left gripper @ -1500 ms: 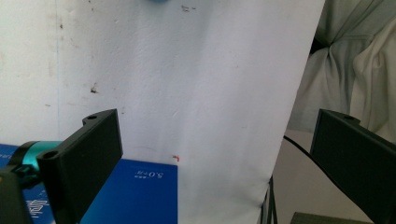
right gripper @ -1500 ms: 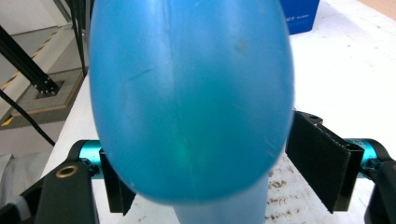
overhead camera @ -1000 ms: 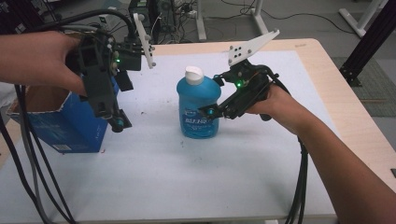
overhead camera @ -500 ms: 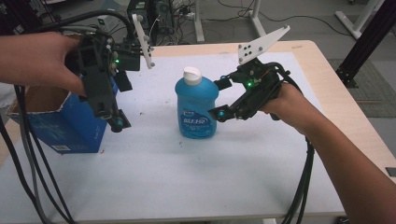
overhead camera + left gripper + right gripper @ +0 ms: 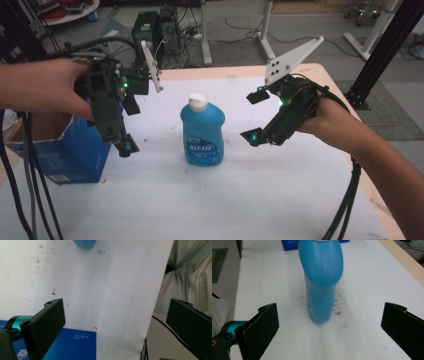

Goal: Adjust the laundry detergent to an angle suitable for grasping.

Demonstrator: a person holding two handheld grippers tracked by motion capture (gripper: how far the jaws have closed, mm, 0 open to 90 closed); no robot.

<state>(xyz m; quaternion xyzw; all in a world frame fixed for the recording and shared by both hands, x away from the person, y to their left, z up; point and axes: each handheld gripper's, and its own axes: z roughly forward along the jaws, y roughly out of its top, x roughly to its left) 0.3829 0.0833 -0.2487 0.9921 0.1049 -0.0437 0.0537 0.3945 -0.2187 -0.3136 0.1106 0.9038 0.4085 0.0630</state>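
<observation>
The bottle (image 5: 202, 131) stands upright near the middle of the white surface (image 5: 250, 200), cap up, with the blue box (image 5: 65, 150) well apart at its 9 o'clock. The right gripper (image 5: 255, 117) sits at the bottle's 3 o'clock, apart from it; its jaws have just been opening and are now released wide, with nothing between them, the bottle plainly clear of both pads in the right gripper view (image 5: 322, 282). The left gripper (image 5: 125, 125) hangs above the box's near corner, pointing down, jaws spread and empty. The step in hand looks like letting go of the bottle and backing off. To do it well, the right gripper should draw straight away toward 3 o'clock with the jaws kept wide, so neither pad brushes the bottle's shoulder; a tall, narrow bottle would tip from a light side knock. Lifting a little while retreating also helps keep the cable (image 5: 345, 200) from dragging across the surface toward it.
</observation>
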